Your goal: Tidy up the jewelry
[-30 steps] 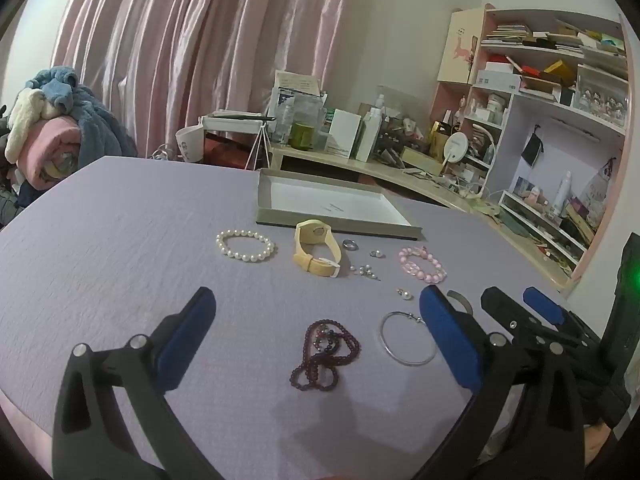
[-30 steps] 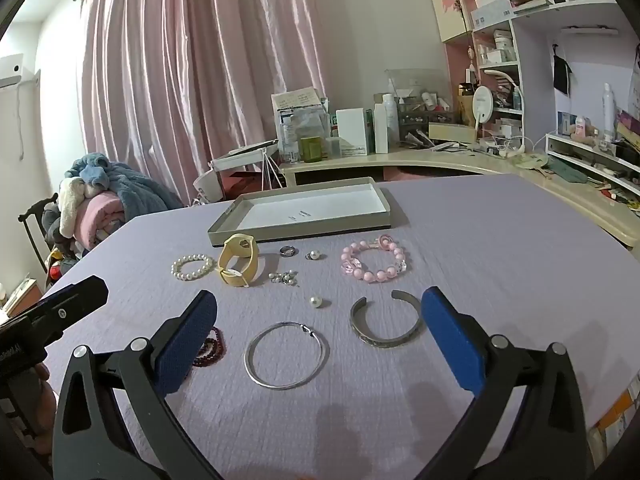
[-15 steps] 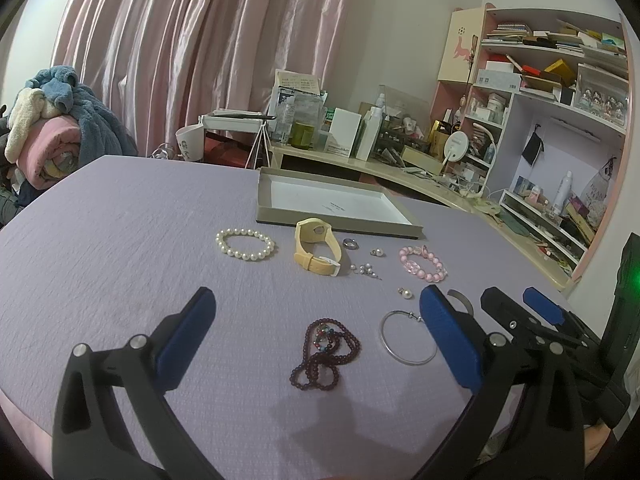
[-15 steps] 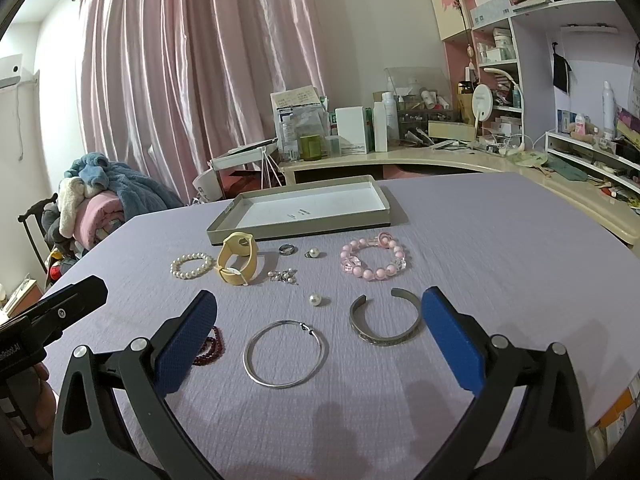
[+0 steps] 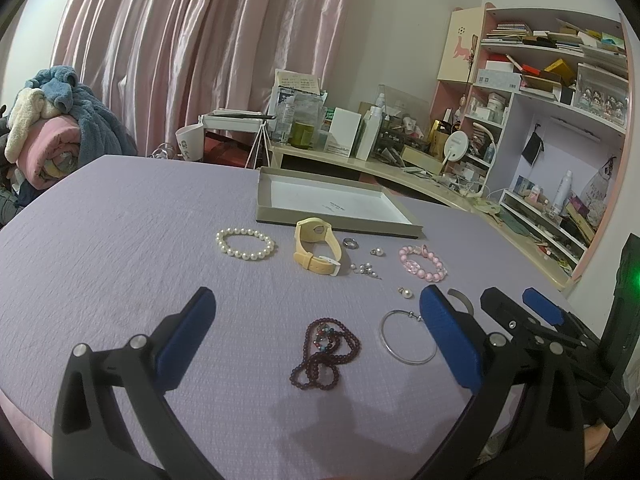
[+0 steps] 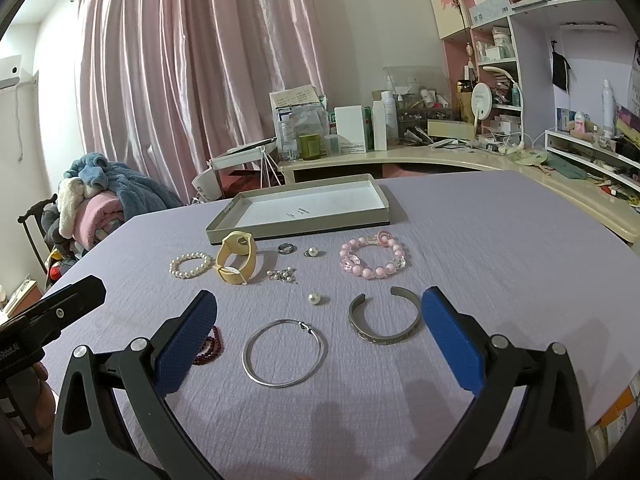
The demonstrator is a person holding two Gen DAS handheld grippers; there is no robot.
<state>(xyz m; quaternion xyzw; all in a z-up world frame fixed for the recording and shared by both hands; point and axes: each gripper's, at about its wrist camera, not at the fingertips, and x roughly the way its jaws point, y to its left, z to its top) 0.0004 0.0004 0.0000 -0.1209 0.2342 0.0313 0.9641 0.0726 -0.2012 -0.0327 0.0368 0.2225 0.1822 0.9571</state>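
Jewelry lies spread on a lilac tablecloth before a shallow grey tray (image 5: 264,210) (image 6: 218,232) with a white floor. My left gripper (image 5: 316,332) hovers open over a dark red bead strand (image 5: 326,354). Beyond it lie a pearl bracelet (image 5: 245,243), a yellow watch (image 5: 316,252) and a pink bead bracelet (image 5: 422,264). My right gripper (image 6: 318,332) stands open above a thin silver bangle (image 6: 283,353) and a silver cuff (image 6: 385,322). A loose pearl (image 6: 314,298), a ring (image 6: 286,248) and small earrings (image 6: 283,275) sit between.
A cluttered cream desk (image 6: 440,156) and pink shelves (image 5: 560,100) stand behind the table. A pile of blankets (image 5: 52,136) rests on a chair at the left. The table's right edge (image 6: 624,248) drops off near the shelving.
Both views have shifted very slightly; the jewelry lies where it was and both grippers stay open.
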